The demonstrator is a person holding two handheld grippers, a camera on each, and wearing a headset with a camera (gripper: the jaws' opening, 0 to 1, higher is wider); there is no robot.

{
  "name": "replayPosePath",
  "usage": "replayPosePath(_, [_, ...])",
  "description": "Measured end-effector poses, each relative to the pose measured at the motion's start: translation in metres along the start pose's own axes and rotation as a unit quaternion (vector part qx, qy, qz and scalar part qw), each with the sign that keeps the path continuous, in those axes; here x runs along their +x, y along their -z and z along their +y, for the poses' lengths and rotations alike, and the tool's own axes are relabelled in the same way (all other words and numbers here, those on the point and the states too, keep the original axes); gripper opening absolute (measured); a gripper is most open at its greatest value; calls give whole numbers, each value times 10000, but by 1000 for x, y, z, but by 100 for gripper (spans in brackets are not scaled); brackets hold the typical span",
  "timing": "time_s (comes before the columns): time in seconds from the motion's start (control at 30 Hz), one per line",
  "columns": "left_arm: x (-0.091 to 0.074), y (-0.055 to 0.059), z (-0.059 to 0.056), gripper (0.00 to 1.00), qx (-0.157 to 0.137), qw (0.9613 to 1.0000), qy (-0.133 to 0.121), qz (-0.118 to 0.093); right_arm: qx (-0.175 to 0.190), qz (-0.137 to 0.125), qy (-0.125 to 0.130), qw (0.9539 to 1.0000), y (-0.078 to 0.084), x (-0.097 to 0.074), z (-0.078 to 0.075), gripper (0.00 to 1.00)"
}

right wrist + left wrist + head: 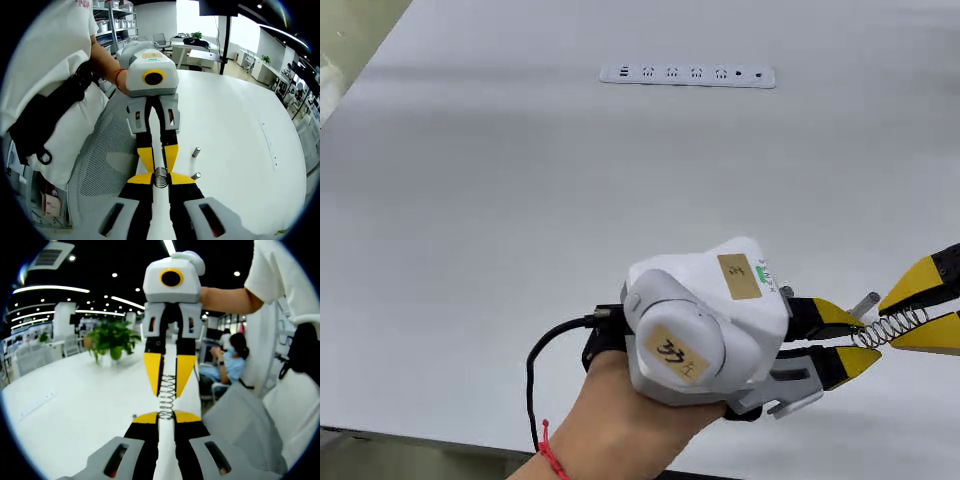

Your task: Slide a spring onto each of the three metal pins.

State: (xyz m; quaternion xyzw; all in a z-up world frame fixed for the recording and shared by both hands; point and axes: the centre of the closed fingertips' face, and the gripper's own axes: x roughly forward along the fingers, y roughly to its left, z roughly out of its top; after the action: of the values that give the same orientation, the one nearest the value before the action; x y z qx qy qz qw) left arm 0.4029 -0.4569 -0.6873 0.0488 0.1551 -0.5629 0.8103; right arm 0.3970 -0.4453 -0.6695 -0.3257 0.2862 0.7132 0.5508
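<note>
A metal coil spring (900,323) hangs in the air between my two grippers, above the white table (570,230). My left gripper (870,338), held in a hand at the bottom, points right with its yellow jaws against the spring's near end (166,412). Facing it from the right edge, my right gripper (888,325) is shut on the spring's other end (160,176). A grey metal pin (865,303) stands on the table just behind the jaws. In the right gripper view two pins (196,151) (196,175) stand upright on the table, right of the jaws.
A white power strip (687,75) lies at the far side of the table. A black cable (535,360) loops off the left gripper's back. A mesh chair (100,165) and the person's white shirt (45,65) are by the table's near edge.
</note>
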Motion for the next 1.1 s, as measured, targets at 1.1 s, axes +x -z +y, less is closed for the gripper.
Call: replayPosePath(1.1, [-29,18,20,27,-112,9995,-279,94,534,126,448,9975,15,-20,-26,12])
